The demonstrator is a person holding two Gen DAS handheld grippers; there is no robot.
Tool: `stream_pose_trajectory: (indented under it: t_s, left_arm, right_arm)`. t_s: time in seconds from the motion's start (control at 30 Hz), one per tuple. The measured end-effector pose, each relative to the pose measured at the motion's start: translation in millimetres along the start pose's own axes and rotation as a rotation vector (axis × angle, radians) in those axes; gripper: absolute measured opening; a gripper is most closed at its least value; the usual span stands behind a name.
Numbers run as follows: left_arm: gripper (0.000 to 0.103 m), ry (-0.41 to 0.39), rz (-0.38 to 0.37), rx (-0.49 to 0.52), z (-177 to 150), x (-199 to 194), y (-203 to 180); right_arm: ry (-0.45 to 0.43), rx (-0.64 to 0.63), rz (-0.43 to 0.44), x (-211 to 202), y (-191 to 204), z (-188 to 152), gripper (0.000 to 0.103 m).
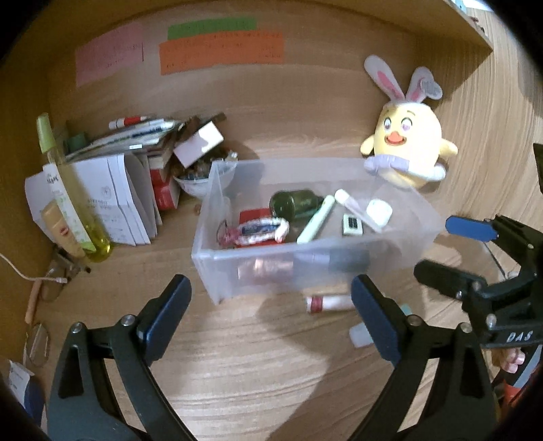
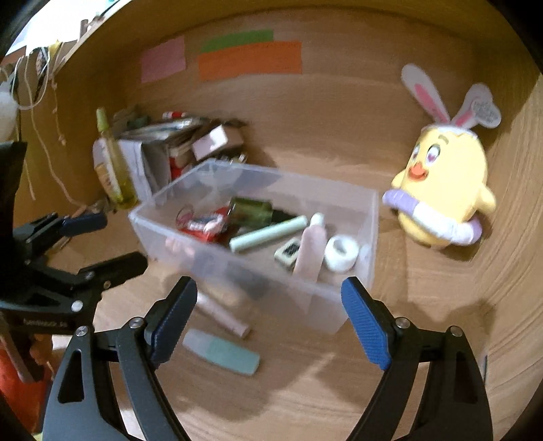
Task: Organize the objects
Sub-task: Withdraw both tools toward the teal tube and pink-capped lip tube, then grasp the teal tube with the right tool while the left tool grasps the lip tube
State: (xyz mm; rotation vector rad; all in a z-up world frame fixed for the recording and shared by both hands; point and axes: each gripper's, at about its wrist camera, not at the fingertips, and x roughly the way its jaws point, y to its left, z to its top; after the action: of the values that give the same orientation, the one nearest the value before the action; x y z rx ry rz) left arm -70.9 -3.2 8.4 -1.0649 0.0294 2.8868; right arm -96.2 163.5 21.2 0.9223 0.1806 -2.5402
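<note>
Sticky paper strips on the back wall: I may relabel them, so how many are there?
3: a pink strip at left, a green strip above an orange strip to its right.

The left gripper [image 1: 271, 305] has matte black curved plastic arms, silver round screws and ribbed dark blue pads. At three o'clock in the left wrist view, the right gripper [image 1: 451, 251] bears pale lettering on its black frame.
</note>
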Motion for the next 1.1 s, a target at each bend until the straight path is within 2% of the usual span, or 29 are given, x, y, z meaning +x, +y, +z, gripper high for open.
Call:
stream_pose_trajectory:
  t_s: [0.43, 0.6, 0.63, 0.67, 0.7, 0.77, 0.87, 0.93, 1.1]
  left_arm:
    - [0.096, 0.093, -0.009, -0.038, -26.2, 15.8, 16.5]
    - [0.096, 0.122, -0.027, -0.061, -28.8, 22.3, 21.6]
    - [0.096, 0.128, -0.031, -0.062, -28.7, 24.2, 21.2]
    - [0.096, 0.131, -0.032, -0.06, -28.3, 25.3, 20.3]
    - [0.096, 0.136, -0.034, -0.056, -27.4, 27.2, 18.5]
    - [0.096, 0.139, -0.038, -0.047, -26.1, 29.3, 15.2]
    - [0.096, 0.143, -0.048, -0.022, -22.9, 32.6, 6.3]
    - [0.096, 0.142, -0.049, 0.005, -20.3, 34.4, -2.2]
    - [0.096, 0.151, -0.054, 0.07, -15.5, 41.5, -23.0]
  right_arm:
    - [0.231, -0.121, 0.114, 49.9, 32.7, -42.8, 0.085]
    - [0.248, -0.155, 0.115, 58.0, 37.3, -40.8, 0.083]
    - [0.255, -0.161, 0.121, 59.6, 37.8, -40.8, 0.079]
    - [0.261, -0.166, 0.122, 61.2, 38.0, -41.2, 0.069]
    - [0.265, -0.173, 0.119, 61.6, 38.3, -41.5, 0.066]
    - [0.26, -0.18, 0.128, 58.6, 37.9, -41.2, 0.048]
    - [0.258, -0.191, 0.136, 53.4, 36.0, -42.4, 0.029]
    - [0.254, -0.191, 0.135, 50.3, 34.5, -44.7, 0.023]
    - [0.235, -0.176, 0.116, 36.7, 24.1, -56.7, 0.023]
